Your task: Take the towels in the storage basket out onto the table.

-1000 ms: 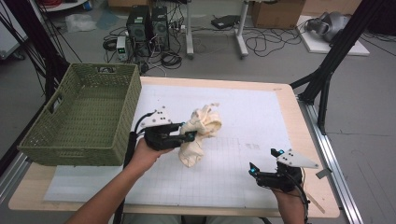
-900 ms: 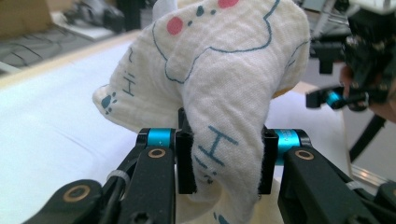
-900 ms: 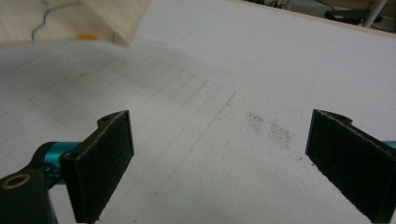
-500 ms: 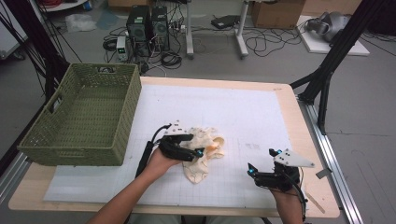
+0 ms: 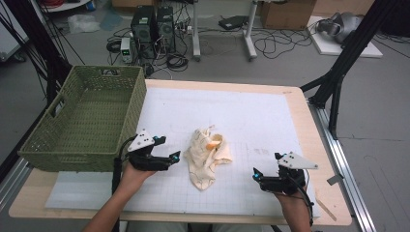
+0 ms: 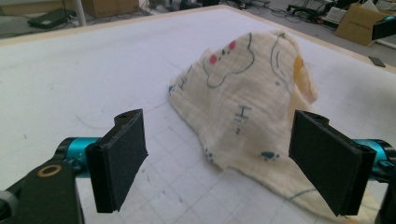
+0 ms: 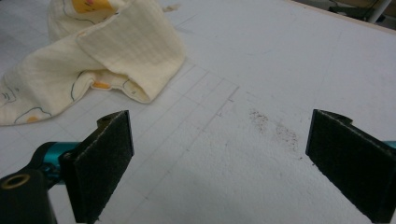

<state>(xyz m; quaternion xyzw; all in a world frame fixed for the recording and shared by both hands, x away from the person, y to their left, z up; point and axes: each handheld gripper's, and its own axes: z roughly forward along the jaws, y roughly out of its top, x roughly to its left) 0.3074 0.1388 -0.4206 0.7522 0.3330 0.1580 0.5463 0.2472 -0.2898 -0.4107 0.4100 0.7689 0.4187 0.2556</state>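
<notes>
Two tools sitting wide open, holding nothing: left tool (image 5: pixel 175 156) lower left of centre, right tool (image 5: pixel 256 175) lower right. Cloth (image 5: pixel 207 155) is lying crumpled mid-frame on the surface (image 5: pixel 261 116), between them. Basket (image 5: pixel 84 121) is sitting left.

High overhead, gripper cameras low (sharing cloth (image 5: pixel 207 157))

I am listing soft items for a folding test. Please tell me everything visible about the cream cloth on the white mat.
The cream cloth is a thin, waffle-textured fabric, printed with blue outlines, pink dots and orange patches. It lies crumpled in a loose heap, partly folded over itself, near the middle of the gridded white mat. Only the mat touches it. The left gripper, jaws open, sits just beside it; the right gripper, also open, is farther away.
</notes>
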